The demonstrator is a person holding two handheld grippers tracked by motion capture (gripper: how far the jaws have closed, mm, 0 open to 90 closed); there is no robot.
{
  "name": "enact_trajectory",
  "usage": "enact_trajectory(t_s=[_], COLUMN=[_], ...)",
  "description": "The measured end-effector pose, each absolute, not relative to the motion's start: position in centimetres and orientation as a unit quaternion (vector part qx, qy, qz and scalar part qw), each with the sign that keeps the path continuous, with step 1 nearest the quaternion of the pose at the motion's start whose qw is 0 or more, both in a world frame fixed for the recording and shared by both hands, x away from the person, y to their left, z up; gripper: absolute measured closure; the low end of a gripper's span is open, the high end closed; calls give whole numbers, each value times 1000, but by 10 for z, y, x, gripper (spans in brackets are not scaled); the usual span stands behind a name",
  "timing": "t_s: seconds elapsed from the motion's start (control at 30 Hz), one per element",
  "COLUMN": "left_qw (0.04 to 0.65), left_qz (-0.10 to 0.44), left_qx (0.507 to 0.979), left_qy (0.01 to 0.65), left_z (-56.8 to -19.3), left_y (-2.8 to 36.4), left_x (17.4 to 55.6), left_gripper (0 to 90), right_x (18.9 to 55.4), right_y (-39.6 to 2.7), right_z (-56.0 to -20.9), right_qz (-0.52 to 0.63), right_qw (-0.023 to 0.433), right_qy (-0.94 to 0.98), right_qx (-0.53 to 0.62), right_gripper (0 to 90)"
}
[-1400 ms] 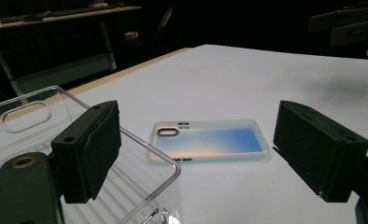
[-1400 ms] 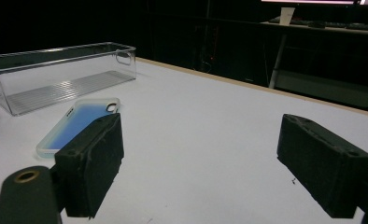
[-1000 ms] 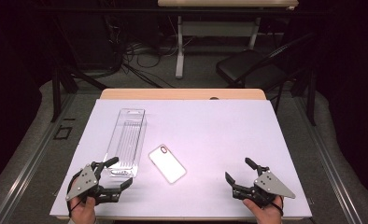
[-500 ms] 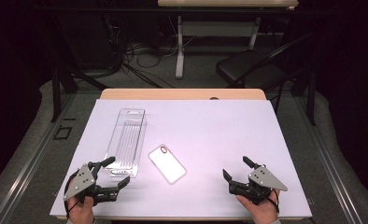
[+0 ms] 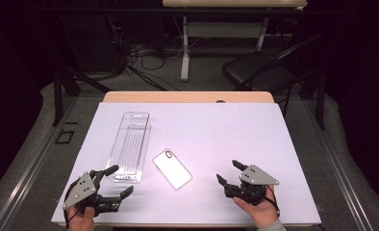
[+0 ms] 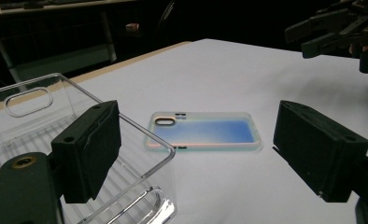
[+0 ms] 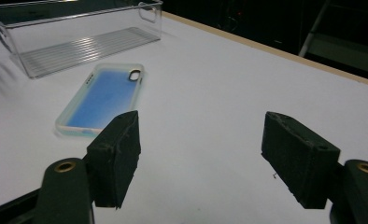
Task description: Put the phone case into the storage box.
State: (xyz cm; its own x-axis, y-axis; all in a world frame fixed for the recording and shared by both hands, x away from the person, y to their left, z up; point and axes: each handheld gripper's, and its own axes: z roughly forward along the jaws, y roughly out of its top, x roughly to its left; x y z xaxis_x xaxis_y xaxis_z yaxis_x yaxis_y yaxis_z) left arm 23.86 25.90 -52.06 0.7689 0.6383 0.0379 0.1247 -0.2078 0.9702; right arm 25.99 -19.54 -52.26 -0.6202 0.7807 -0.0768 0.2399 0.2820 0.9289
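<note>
A translucent phone case (image 5: 172, 168) lies flat on the white table, camera hole toward the far side; it looks blue-tinted in the gripper views (image 6: 205, 131) (image 7: 105, 95). Just left of it stands a long clear plastic bin (image 5: 131, 144) (image 6: 32, 121) (image 7: 79, 32), with nothing in it. My left gripper (image 5: 121, 180) (image 6: 201, 154) rests near the front left edge, open, one jaw beside the bin's near corner. My right gripper (image 5: 227, 171) (image 7: 201, 158) hovers right of the case, pointing at it, open. Its jaws have just been closing a little, with nothing between them.
The white sheet (image 5: 216, 130) covers the wooden table, leaving a strip of wood (image 5: 187, 96) at the far edge. A dark chair (image 5: 259, 72), another table's legs (image 5: 183, 53) and floor cables (image 5: 139, 53) stand beyond it.
My right gripper has slid left across the table toward the phone case, and its jaws stand a bit narrower. The left gripper, case and bin have not moved.
</note>
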Motion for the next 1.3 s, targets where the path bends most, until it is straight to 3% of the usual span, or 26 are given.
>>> enact_trajectory(t_s=[0.13,0.27,0.5,1.13,1.3], left_qw=[571,569,568,566,565], left_qz=[220,222,223,221,220], left_qx=[749,749,749,750,752], left_qy=[256,255,258,261,259], left_z=[-520,-520,-521,-522,-522], left_y=[257,256,255,255,255], left_x=[238,239,240,242,241], left_gripper=[154,154,154,154,154], right_x=[268,278,295,328,334], right_y=[-184,-172,-156,-129,-125], right_z=[-516,-510,-499,-485,-483], right_qz=[495,492,483,393,363], right_qw=[252,232,204,139,122], right_qy=[759,761,776,848,862], right_qx=[340,353,351,329,332], right_gripper=[246,141,144,306,311])
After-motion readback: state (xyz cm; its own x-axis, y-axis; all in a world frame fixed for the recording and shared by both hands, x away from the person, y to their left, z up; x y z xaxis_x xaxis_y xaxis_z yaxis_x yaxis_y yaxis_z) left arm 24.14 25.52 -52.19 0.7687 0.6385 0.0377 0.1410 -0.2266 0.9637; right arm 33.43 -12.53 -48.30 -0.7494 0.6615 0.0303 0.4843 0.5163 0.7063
